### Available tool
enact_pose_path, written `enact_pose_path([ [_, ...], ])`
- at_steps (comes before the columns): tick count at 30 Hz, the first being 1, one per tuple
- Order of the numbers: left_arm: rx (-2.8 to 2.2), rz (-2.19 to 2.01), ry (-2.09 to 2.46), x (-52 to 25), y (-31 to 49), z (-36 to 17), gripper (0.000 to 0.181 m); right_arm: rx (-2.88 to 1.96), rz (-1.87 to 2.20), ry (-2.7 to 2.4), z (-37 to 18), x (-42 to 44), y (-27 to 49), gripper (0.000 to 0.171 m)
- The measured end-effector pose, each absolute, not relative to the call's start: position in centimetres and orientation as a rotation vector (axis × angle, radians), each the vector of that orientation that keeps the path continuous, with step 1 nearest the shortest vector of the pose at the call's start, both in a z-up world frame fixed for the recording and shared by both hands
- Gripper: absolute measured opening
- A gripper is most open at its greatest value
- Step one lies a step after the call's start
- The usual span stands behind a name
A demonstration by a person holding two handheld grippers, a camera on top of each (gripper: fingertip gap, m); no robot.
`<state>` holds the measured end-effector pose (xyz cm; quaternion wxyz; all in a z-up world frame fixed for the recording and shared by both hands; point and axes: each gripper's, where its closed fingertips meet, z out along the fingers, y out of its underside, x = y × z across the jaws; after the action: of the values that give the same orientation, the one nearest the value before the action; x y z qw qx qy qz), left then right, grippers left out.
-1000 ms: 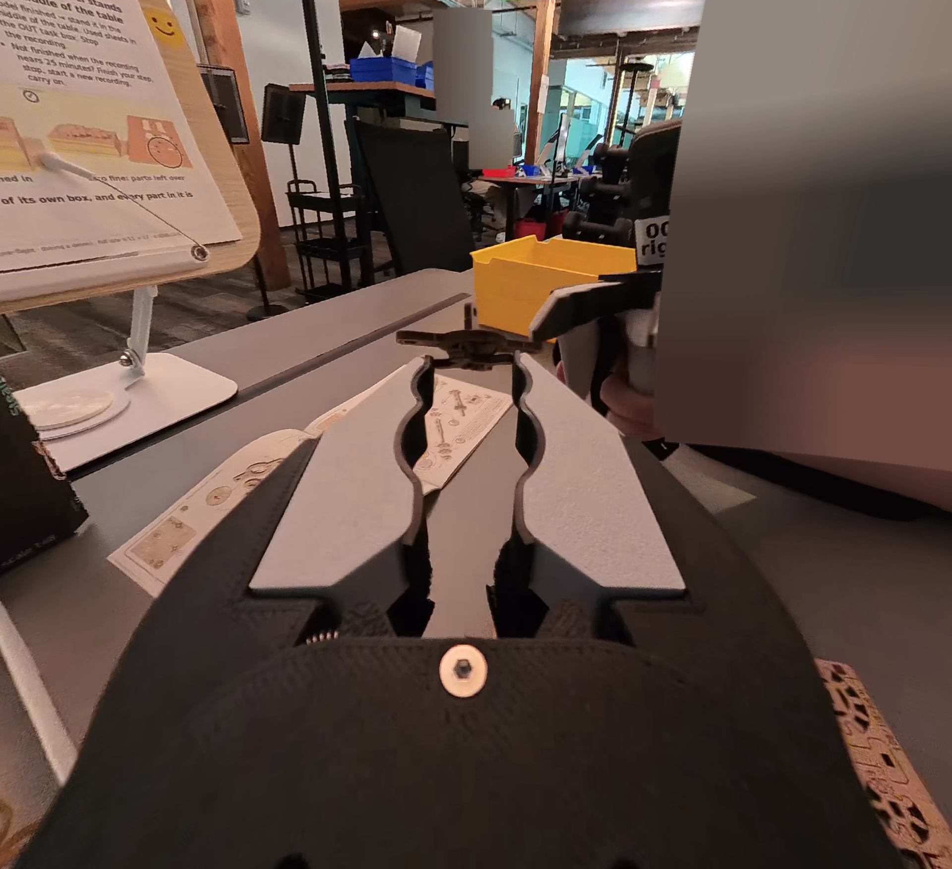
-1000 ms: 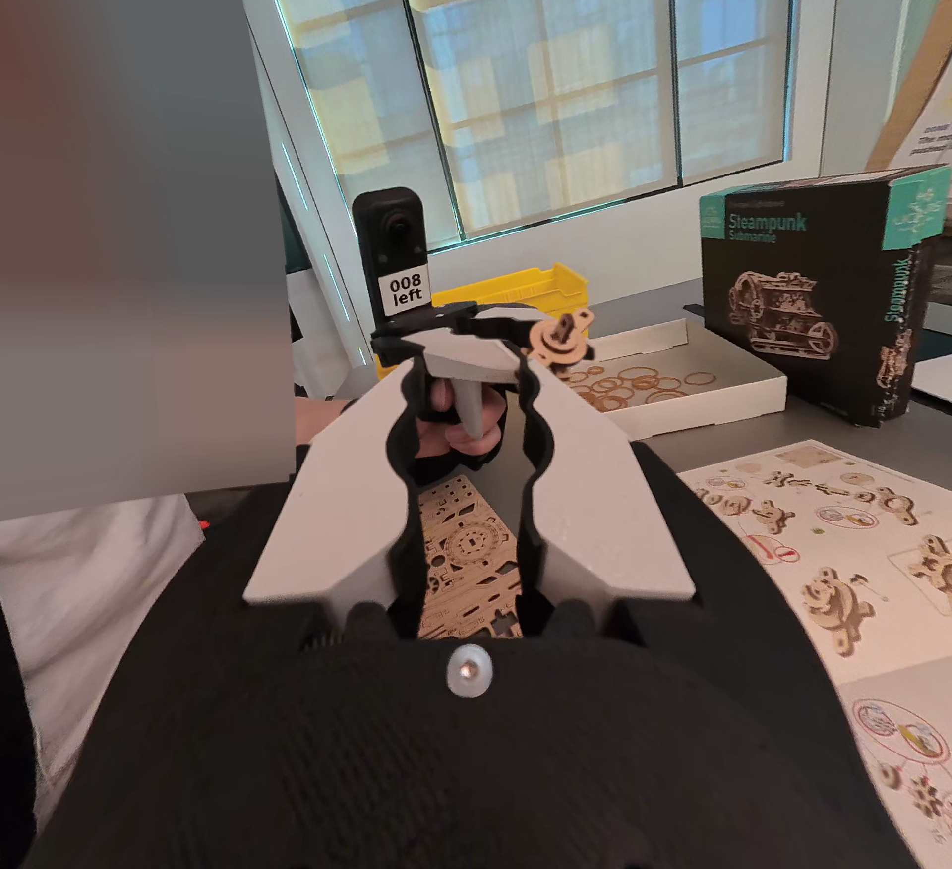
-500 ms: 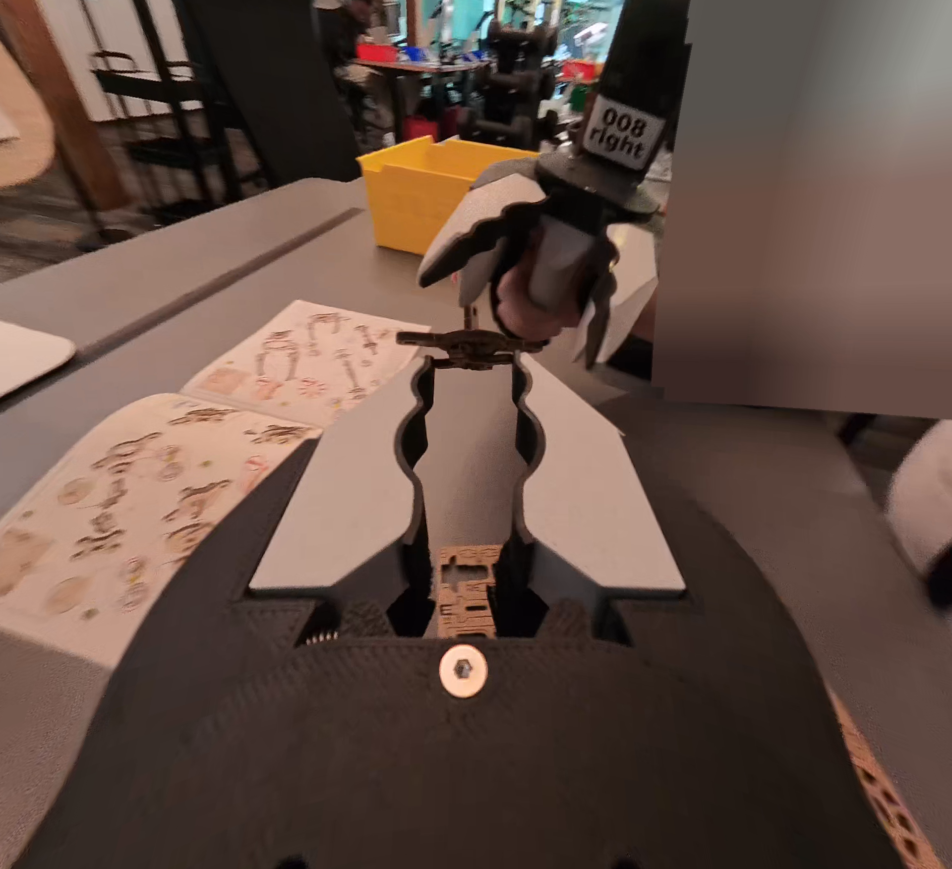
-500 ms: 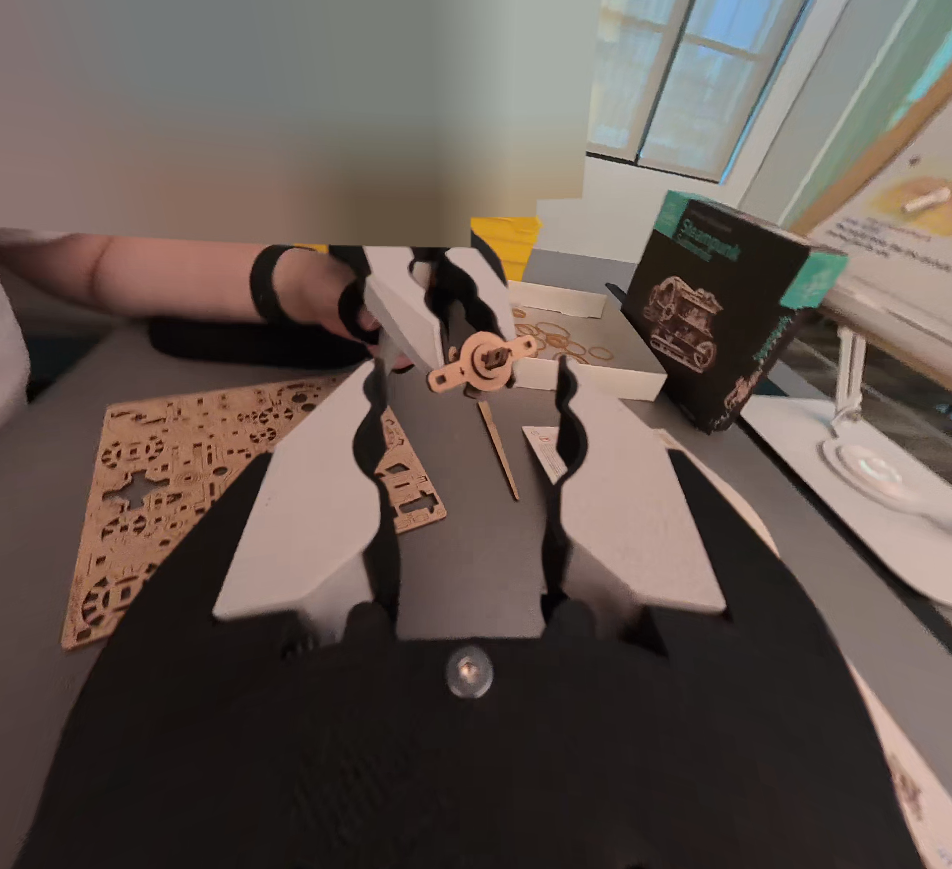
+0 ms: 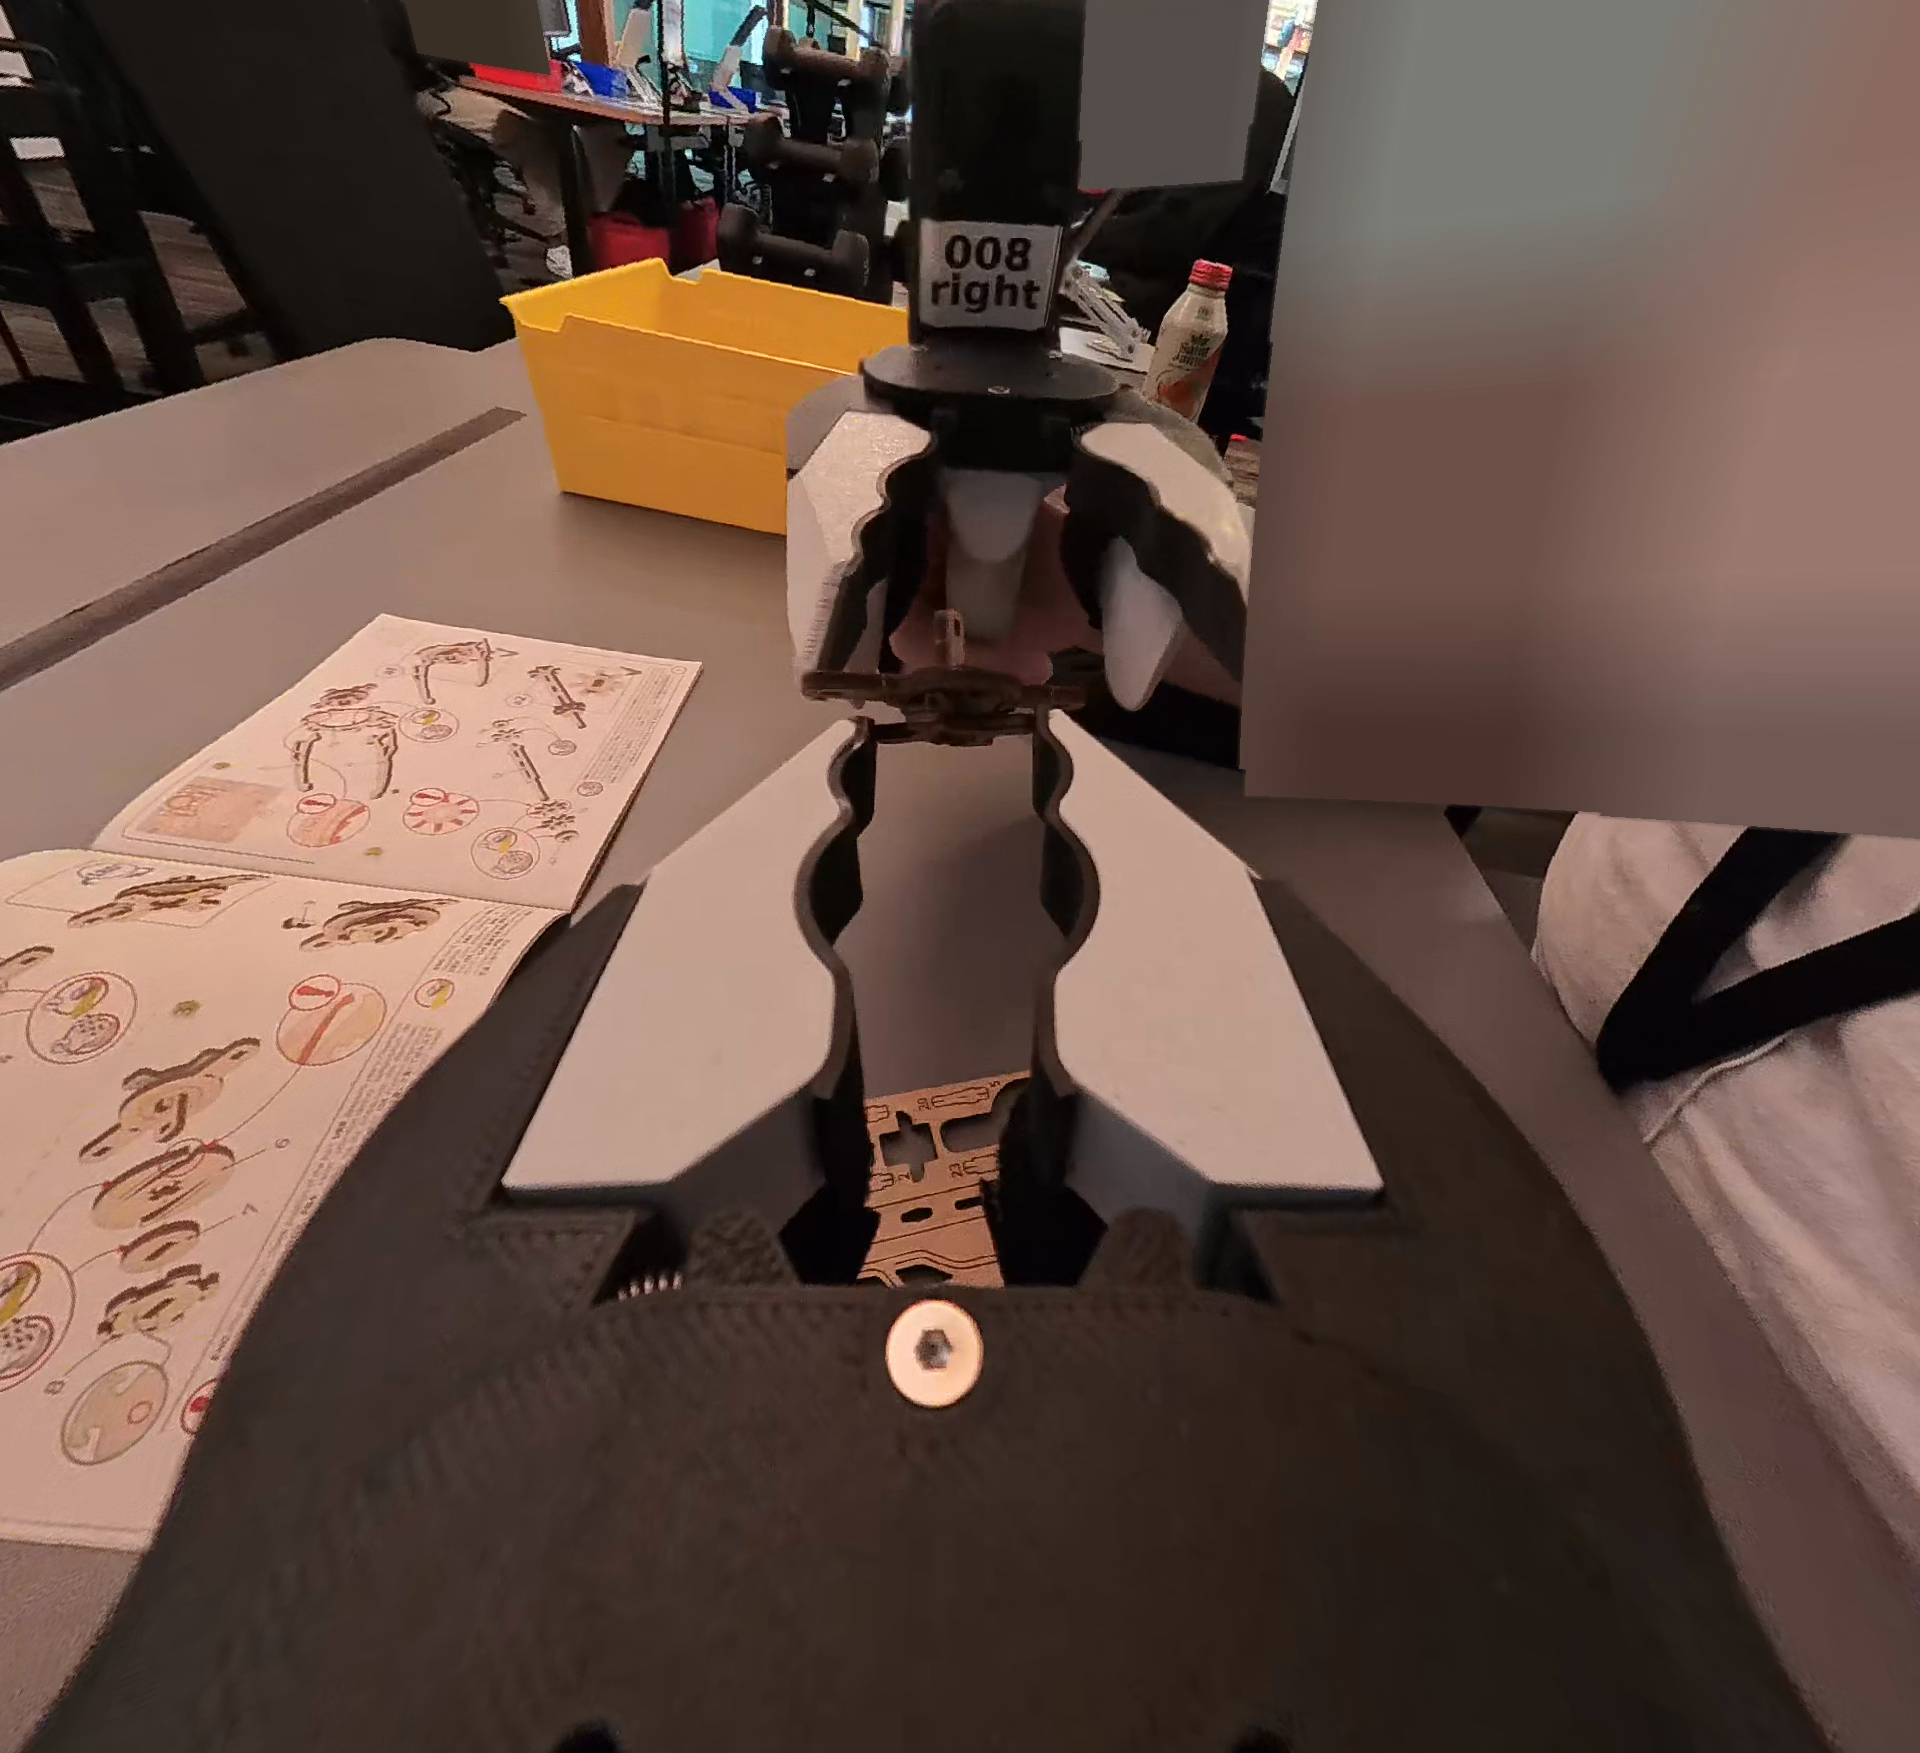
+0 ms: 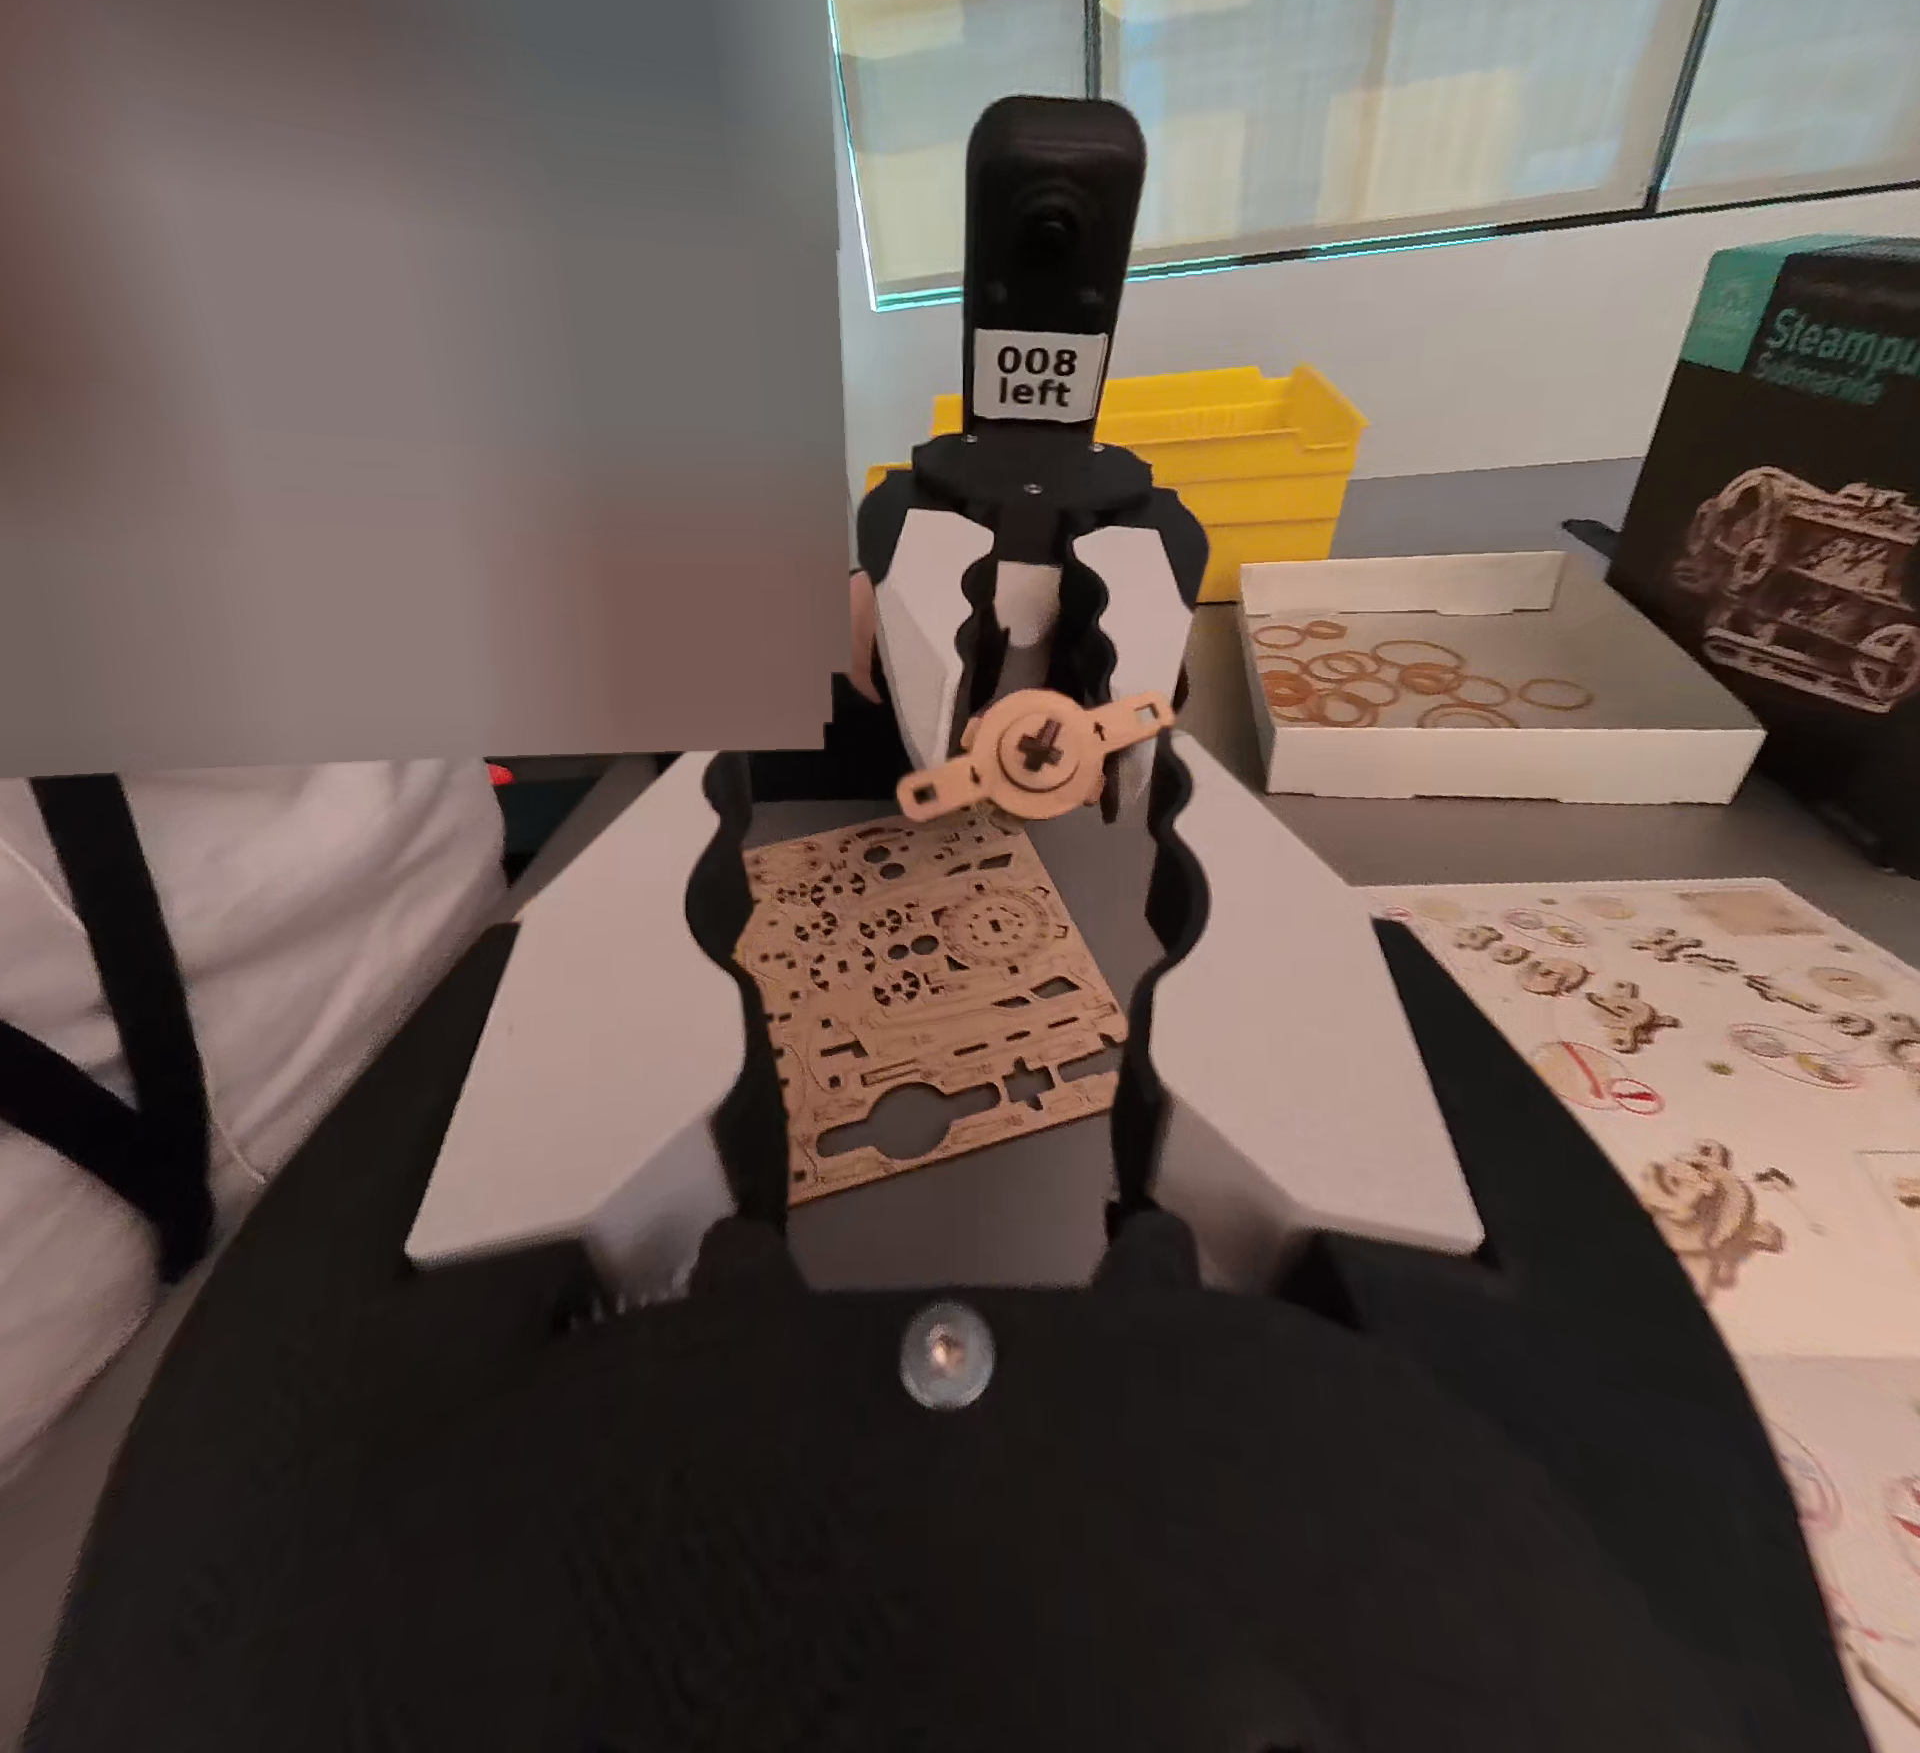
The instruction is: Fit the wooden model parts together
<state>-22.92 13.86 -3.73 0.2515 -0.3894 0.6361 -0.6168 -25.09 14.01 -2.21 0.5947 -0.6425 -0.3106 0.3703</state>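
Right wrist view, round two-armed wooden part (image 6: 1039, 755), cross-slotted hub

Two grippers: left gripper (image 5: 948, 735) and right gripper (image 6: 948, 773). One assembled wooden part (image 6: 1037, 754), a disc with two arms, clamped at the left gripper's tips. One laser-cut wooden sheet (image 6: 925, 986) flat on the table. One yellow bin (image 5: 686, 394). One open instruction booklet (image 5: 312, 882), two pages showing. One white tray (image 6: 1496, 664) holding a loose scatter of rubber bands (image 6: 1403, 680), too overlapped to count exactly. One dark kit box (image 6: 1797, 560). One bottle (image 5: 1190, 342) in the background.
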Motion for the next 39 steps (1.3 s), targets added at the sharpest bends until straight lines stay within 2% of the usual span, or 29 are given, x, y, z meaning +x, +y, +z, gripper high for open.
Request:
enact_pose_path([
  [14,-1.056,-1.616,1.754,-22.7,13.8,-4.3,0.028,-1.492,0.860,-0.724,-2.3,-25.9,14.1,0.077],
  [18,-1.049,-1.542,1.797,-22.6,13.6,-5.0,0.028,-1.535,0.868,-0.680,-2.6,-25.5,14.7,0.072],
  [23,-1.039,-1.446,1.852,-22.3,13.2,-6.2,0.029,-1.596,0.908,-0.606,-3.0,-24.8,15.3,0.047],
  [26,-1.038,-1.442,1.847,-22.3,13.3,-6.1,0.029,-1.652,0.886,-0.605,-3.9,-24.4,15.5,0.044],
  [31,-1.030,-1.478,1.859,-22.5,12.8,-6.0,0.029,-1.638,0.848,-0.641,-4.0,-24.4,15.4,0.029],
  [36,-1.020,-1.657,1.810,-23.0,12.1,-4.3,0.028,-1.523,0.872,-0.675,-2.4,-24.6,14.5,0.029],
  [39,-1.028,-1.666,1.756,-22.9,12.8,-3.7,0.028,-1.509,0.866,-0.647,-2.0,-24.2,14.7,0.038],
])
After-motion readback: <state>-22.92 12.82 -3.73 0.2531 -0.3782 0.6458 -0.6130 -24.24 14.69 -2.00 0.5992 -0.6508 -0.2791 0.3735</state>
